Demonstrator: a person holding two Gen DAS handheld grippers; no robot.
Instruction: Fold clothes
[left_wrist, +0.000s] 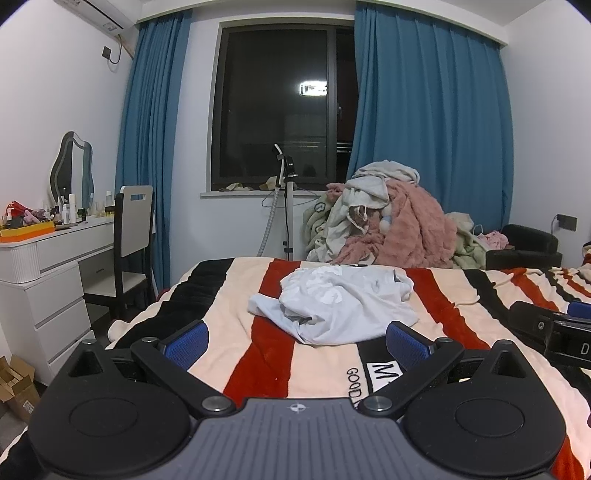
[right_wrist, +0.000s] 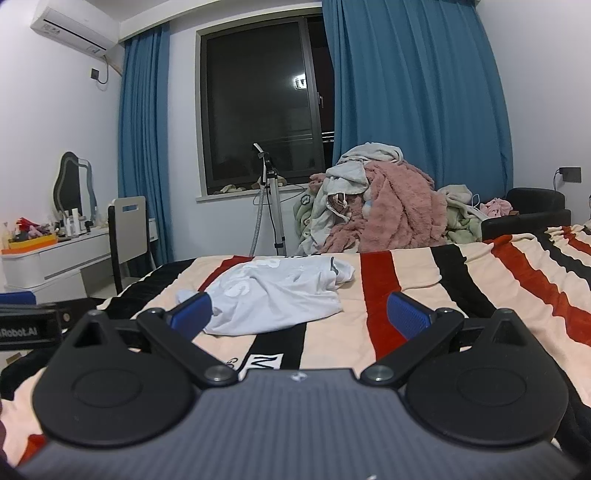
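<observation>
Right, striped blanket (left_wrist: 236, 325) under my left gripper (left_wrist: 297, 341) and right gripper (right_wrist: 299, 315), both spread wide and holding nothing, crumpled white shirt (left_wrist: 340, 306) mid-bed, bare stripes all round it.

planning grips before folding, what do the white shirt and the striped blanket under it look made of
White shirt: thin, matte knit, probably cotton jersey; it crumples into soft, fine folds. Striped blanket: thick fleece or plush, judging by its fuzzy, slightly rumpled surface.

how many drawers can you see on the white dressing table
4: one wide drawer under the tabletop, then a stack of three at the near end, top, middle, bottom. The chair may hide more.
</observation>
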